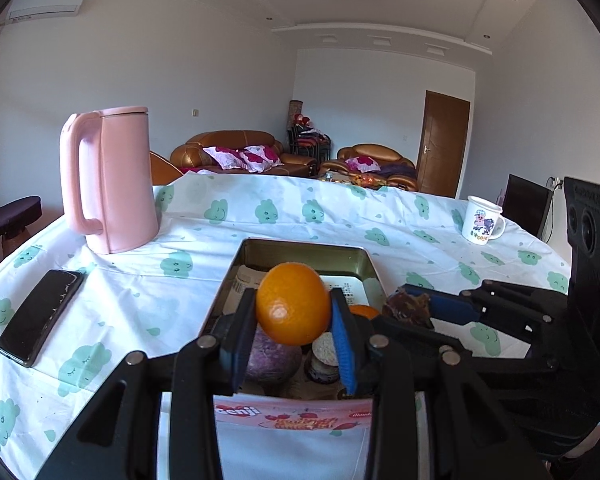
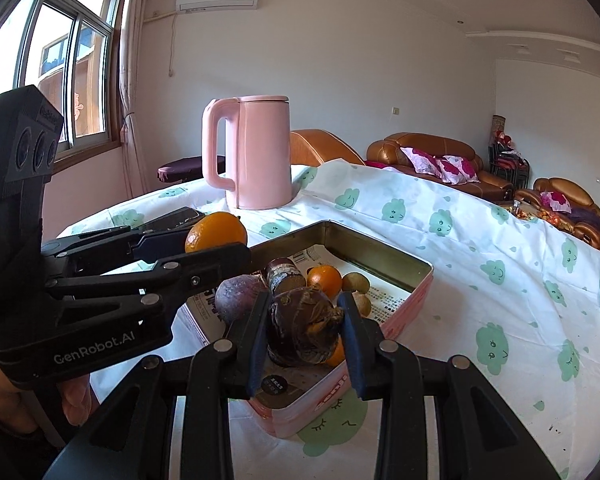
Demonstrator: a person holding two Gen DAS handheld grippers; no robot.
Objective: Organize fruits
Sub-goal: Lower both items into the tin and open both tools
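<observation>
My left gripper (image 1: 294, 312) is shut on an orange (image 1: 293, 303) and holds it above the near end of a pink rectangular tin (image 1: 300, 254). The orange in the left gripper also shows in the right wrist view (image 2: 216, 232). My right gripper (image 2: 306, 320) is shut on a dark brown, rough root-like fruit (image 2: 302, 326), held over the tin's near right corner (image 2: 380, 322); it also shows in the left wrist view (image 1: 408, 308). Inside the tin lie a purple round fruit (image 2: 238, 296), another orange (image 2: 325, 280), small brown fruits (image 2: 355, 282) and a dark cylinder (image 2: 284, 276) on printed paper.
A pink kettle (image 1: 110, 180) stands at the back left of the table. A black phone (image 1: 40, 316) lies left of the tin. A white printed mug (image 1: 482, 220) stands at the back right. The cloth (image 1: 300, 208) is white with green clouds. Sofas sit beyond the table.
</observation>
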